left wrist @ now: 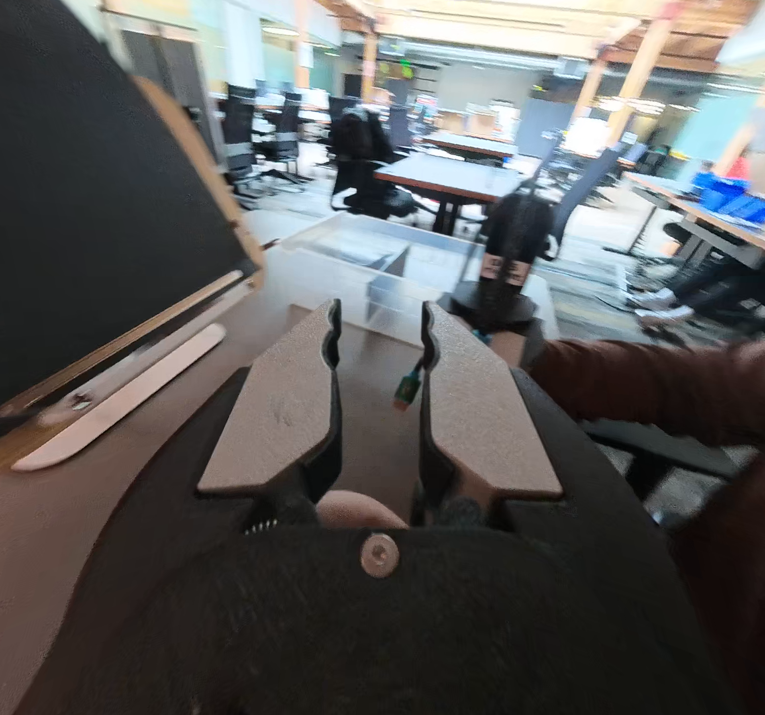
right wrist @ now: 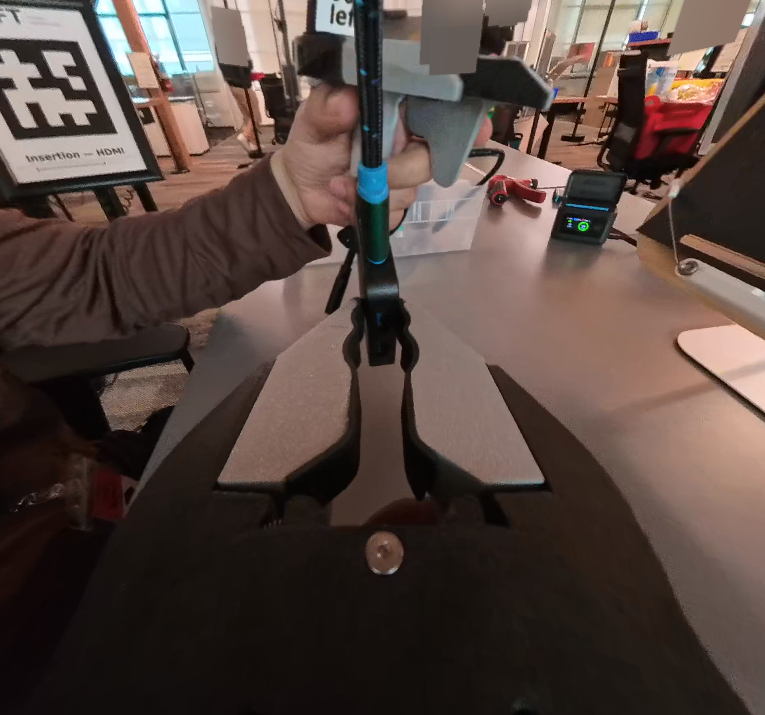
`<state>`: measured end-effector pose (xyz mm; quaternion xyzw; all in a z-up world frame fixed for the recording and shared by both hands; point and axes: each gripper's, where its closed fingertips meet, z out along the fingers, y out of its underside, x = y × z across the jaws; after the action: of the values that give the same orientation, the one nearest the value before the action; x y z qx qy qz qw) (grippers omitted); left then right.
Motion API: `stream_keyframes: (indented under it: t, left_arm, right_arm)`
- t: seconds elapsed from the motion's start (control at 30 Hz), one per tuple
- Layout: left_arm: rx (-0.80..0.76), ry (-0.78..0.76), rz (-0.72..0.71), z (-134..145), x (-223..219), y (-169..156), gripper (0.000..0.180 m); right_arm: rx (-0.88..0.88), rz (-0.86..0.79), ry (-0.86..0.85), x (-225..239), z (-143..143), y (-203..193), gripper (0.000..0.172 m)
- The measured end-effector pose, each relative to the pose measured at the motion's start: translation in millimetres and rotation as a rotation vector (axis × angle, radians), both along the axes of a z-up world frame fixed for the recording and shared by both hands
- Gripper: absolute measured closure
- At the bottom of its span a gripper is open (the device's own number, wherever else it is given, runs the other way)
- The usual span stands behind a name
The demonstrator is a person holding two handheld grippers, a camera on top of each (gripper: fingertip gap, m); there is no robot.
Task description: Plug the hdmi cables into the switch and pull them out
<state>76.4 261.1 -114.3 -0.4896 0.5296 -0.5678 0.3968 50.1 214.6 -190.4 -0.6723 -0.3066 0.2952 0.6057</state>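
In the right wrist view, my right gripper is shut on a flat black switch, held upright above the table. A green HDMI plug sits in the switch's top end. Its black braided cable runs straight up past my left gripper, which a hand holds above. A short black lead hangs left of the switch. In the blurred left wrist view, my left gripper is open with nothing between its pads. A loose green plug hangs below, close to the right finger.
A clear plastic box stands behind the switch and also shows in the left wrist view. A red tool and a small device with a lit screen lie farther back. A wood-framed black board and its white foot stand to the right. Left tips to right tips: about 9 centimetres.
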Motion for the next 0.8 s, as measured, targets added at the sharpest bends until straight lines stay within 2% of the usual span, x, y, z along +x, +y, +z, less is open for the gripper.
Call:
stream_keyframes:
  t: [0.07, 0.13, 0.23, 0.33, 0.4, 0.47, 0.63, 0.8]
  left_arm:
    - [-0.024, -0.003, 0.138, -10.4, -3.3, 29.8, 0.14]
    - [-0.069, -0.04, 0.195, -19.1, -9.5, 46.2, 0.141]
    - [-0.146, -0.051, 0.098, -32.0, -17.1, 38.3, 0.146]
    - [-0.139, -0.031, 0.085, -37.1, -22.0, 38.8, 0.123]
    - [-0.148, -0.042, 0.083, -39.7, -25.5, 41.4, 0.12]
    - [-0.191, -0.037, 0.003, -42.5, -26.5, 32.3, 0.117]
    - [-0.207, -0.006, -0.212, -55.4, -14.3, -11.9, 0.132]
    - [-0.167, -0.009, -0.271, -60.8, -9.6, -30.0, 0.153]
  right_arm:
    - [-0.014, -0.022, -0.035, -0.2, -6.9, 4.4, 0.162]
    - [-0.039, -0.037, -0.039, 3.8, -11.7, 7.8, 0.162]
    - [-0.059, -0.061, 0.013, 15.6, -8.9, 11.4, 0.162]
    - [-0.053, -0.098, 0.055, 28.3, -2.1, 14.8, 0.162]
    - [-0.046, -0.101, 0.113, 34.4, 6.5, 14.6, 0.162]
    - [-0.036, -0.096, 0.174, 39.8, 15.7, 12.7, 0.162]
    - [-0.044, 0.004, 0.279, 33.1, 27.8, 1.8, 0.162]
    - [-0.08, 0.02, 0.261, 27.4, 19.0, 2.6, 0.161]
